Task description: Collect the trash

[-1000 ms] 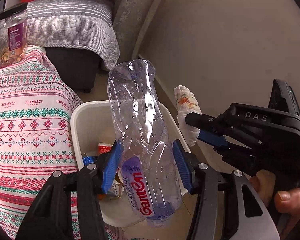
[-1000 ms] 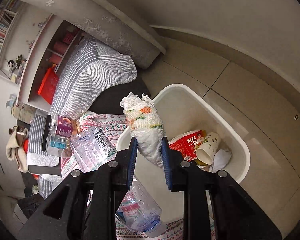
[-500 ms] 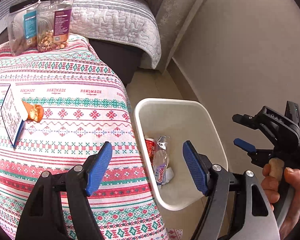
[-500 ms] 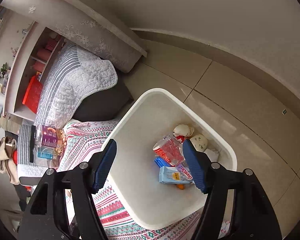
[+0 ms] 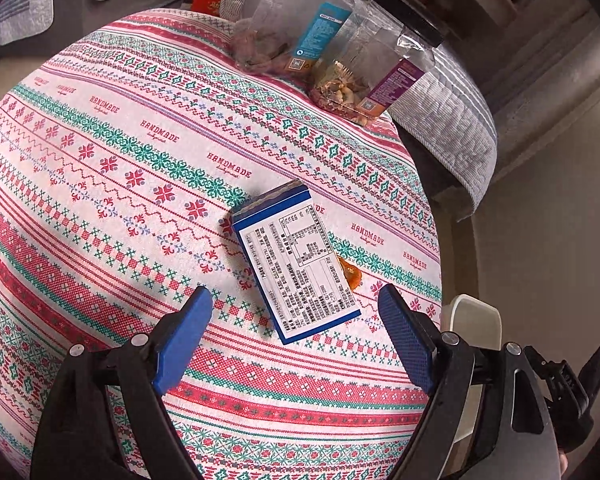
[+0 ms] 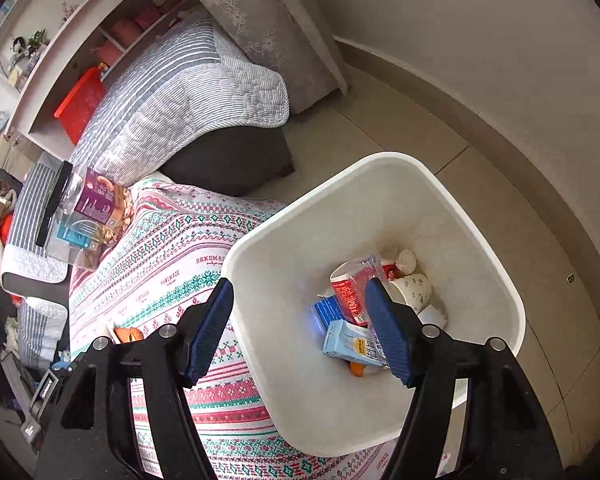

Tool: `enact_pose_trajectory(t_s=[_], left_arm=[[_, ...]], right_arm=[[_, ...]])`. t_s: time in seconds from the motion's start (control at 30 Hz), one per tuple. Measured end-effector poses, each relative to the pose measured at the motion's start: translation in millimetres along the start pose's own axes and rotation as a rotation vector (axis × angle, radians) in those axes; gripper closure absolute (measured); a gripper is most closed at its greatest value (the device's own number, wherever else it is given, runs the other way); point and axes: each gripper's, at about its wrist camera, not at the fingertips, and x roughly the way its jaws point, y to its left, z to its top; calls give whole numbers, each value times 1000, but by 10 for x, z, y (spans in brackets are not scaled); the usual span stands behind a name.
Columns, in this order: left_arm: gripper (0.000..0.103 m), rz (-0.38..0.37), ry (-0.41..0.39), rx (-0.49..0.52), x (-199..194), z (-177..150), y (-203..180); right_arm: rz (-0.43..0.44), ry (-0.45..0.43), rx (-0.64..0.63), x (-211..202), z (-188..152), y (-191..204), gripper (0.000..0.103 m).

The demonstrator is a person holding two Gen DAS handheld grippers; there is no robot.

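Observation:
My left gripper (image 5: 296, 340) is open and empty above the patterned tablecloth (image 5: 120, 184). A flat blue-and-white carton (image 5: 298, 268) lies on the cloth just ahead of it, between the fingers' line. An orange peel scrap (image 5: 351, 274) sits at the carton's right edge. My right gripper (image 6: 300, 332) is open and empty above the white trash bin (image 6: 300, 216), which holds a red carton (image 6: 348, 288), a blue pack (image 6: 354, 346), a paper cup (image 6: 414, 286) and crumpled tissue. The bin's rim also shows in the left wrist view (image 5: 476, 316).
Two clear snack jars with black lids (image 5: 360, 76) stand at the table's far edge; they also show in the right wrist view (image 6: 84, 216). A grey striped quilt (image 6: 180, 100) covers a couch behind. A tiled floor and a wall (image 6: 500, 80) lie right of the bin.
A second ago my left gripper held a crushed plastic bottle and my right a wadded wrapper; both dropped into the bin. The left gripper has swung back over the table to the blue carton.

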Motion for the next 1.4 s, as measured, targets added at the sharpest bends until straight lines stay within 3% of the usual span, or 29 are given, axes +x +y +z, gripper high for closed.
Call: enact_pose_trajectory(t_s=[0.1,0.2,0.3,0.33,0.37,0.4,0.43,0.47,0.53,0.57,0.8,1.03,1.1,1.17,1.4], left_arm=[[21,66,-5,84,155,-78,-229],[21,218,-84,182,244,-163,-445],[21,331,-137,356,403,-245,-645],[29,353,-136,402,464,-256,-656],[61,340,-115,425,494,-280,-630],[74,313,-83,424,501,-283,-564],[75,280,-102,409,404,-286,-482],[86,275,-127,393,317,-265,-404],[93,256,-140,342,147,-235,-226],[95,211,-136,303,74,-214,-109],[96,96,-151,109,-138,-117,491],[96,80,-139,92,-213,-205,548],[96,79,-141,101,-259,-232,530],[96,74,-141,107,-280,-242,511],[96,59,-156,84,-433,-296,547]], right_arm=[[-8,21,-71,97,-50,228,37],[-10,49,-131,207,-114,423,37],[5,79,-193,322,-182,631,37],[6,85,-219,361,-205,714,38],[2,88,-243,395,-228,782,38],[-1,93,-268,432,-251,852,38],[-2,102,-294,477,-274,928,38],[-4,111,-320,519,-297,992,38],[-10,120,-354,605,-341,1117,39],[-3,125,-370,648,-362,1186,41],[108,188,-509,1018,-708,1848,42],[130,174,-656,1205,-1002,2322,43],[119,164,-681,1261,-1038,2361,58],[109,146,-692,1273,-1031,2369,93],[190,94,-670,982,-982,2390,94]])
